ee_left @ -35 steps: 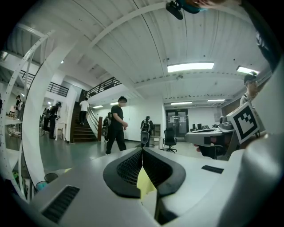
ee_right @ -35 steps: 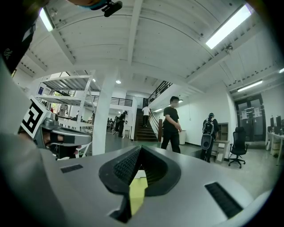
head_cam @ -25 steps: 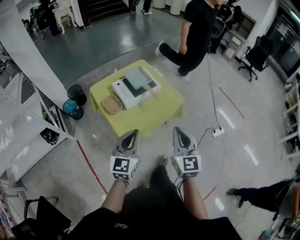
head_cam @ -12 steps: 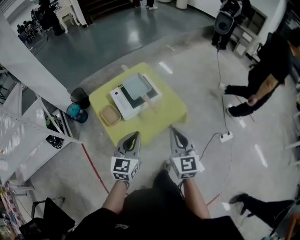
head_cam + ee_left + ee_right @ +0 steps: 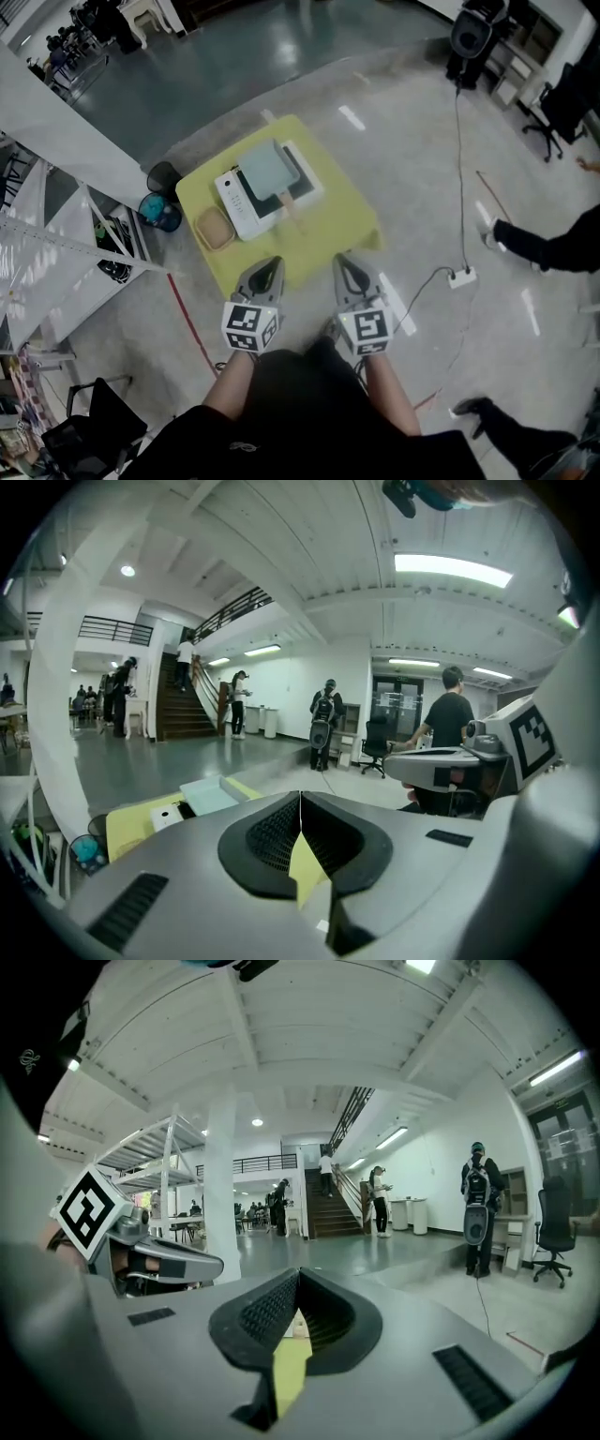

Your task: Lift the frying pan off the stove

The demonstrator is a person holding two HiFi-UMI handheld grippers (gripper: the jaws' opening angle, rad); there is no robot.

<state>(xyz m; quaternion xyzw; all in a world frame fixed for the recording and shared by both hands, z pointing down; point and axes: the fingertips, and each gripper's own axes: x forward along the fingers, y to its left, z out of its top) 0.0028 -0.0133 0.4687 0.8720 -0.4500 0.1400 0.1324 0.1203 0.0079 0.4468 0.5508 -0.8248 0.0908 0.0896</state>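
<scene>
Head view: frying pan [image 5: 265, 171] sat on stove [image 5: 232, 195] on yellow table [image 5: 330, 221]. Left gripper [image 5: 267, 266] and right gripper [image 5: 342, 261] hung well short of it.
Left gripper view: jaws pressed together, empty.
Right gripper view: jaws likewise together, empty.

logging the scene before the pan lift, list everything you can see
table: one, yellow, mid floor
stove: one, white, on the table
frying pan: one, grey-green, square, wooden handle, on the stove
dish: one, tan, on the table left of the stove
bin: one, black, floor left of the table
bucket: one, blue, beside the bin
power strip: one, white, floor at right
left gripper: one, grey, jaws shut, empty
right gripper: one, grey, jaws shut, empty
</scene>
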